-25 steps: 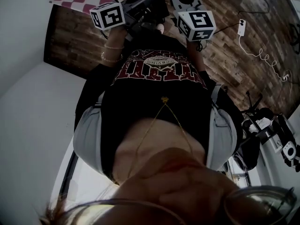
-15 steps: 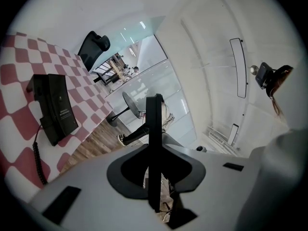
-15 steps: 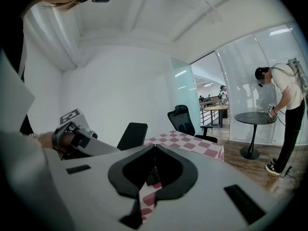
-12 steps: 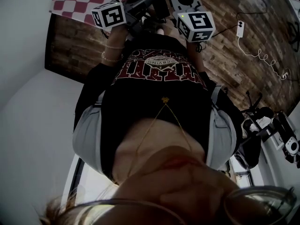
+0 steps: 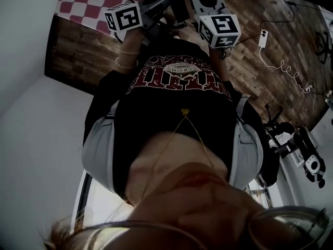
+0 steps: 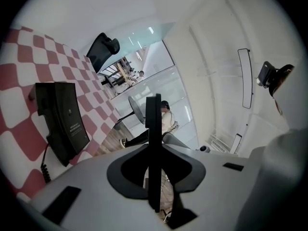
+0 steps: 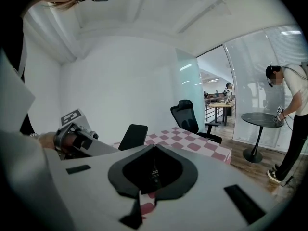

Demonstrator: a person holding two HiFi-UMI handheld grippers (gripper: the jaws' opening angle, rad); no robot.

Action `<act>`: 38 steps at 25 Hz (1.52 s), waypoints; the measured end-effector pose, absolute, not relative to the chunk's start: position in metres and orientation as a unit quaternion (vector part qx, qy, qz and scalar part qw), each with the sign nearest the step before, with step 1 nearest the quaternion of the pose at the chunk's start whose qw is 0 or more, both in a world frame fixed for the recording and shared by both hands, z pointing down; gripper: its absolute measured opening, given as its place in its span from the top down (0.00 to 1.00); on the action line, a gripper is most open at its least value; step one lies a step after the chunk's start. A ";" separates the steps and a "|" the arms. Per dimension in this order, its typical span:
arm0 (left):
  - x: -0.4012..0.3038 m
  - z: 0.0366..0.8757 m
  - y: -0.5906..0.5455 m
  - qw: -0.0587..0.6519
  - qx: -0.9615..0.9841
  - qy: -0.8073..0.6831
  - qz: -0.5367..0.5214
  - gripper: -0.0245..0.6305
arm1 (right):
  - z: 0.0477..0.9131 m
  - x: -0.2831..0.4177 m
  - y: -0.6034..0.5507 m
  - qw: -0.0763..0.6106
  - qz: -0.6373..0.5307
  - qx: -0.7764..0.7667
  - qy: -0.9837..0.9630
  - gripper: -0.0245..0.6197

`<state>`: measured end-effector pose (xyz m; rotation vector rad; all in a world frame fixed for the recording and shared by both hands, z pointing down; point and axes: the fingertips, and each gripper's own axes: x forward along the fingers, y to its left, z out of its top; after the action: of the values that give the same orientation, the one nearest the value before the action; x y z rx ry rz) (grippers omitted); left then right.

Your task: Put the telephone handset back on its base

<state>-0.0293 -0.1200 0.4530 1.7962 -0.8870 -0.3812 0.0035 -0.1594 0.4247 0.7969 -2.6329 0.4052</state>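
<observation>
A black telephone (image 6: 62, 121) with a coiled cord lies on the red-and-white checkered tablecloth (image 6: 19, 143), left of my left gripper (image 6: 153, 100). I cannot make out whether its handset sits on the base. Where the left jaws stand I see a single thin dark blade with no gap. My right gripper (image 7: 154, 150) is shut with nothing in it. In the right gripper view a black slab (image 7: 133, 136) rises beside the left gripper (image 7: 77, 138). In the head view both marker cubes (image 5: 124, 19) (image 5: 219, 29) sit at the top, beyond the person's chest.
A black office chair (image 7: 188, 114) stands behind the table. A round side table (image 7: 262, 119) and a bending person (image 7: 293, 105) are at the right by the glass wall. A white cable (image 5: 283, 64) lies on the wooden floor (image 5: 270, 46).
The head view has drifted a little. Both marker cubes stay almost where they were, close together at the top.
</observation>
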 end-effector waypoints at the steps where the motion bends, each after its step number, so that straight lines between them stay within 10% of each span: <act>1: -0.034 0.455 -0.122 0.525 0.747 -0.373 -0.164 0.84 | 0.427 -0.003 -0.161 0.183 0.143 0.276 -0.933 0.93; 38: -0.055 0.441 -0.087 0.431 0.657 -0.562 -0.259 0.84 | 0.409 -0.073 -0.132 0.174 0.071 -0.027 -0.982 0.93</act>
<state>-0.0551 -0.0868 0.4412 1.6388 -1.4002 -0.6446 -0.0730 -0.1324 0.4089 -0.0754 -2.7827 0.2023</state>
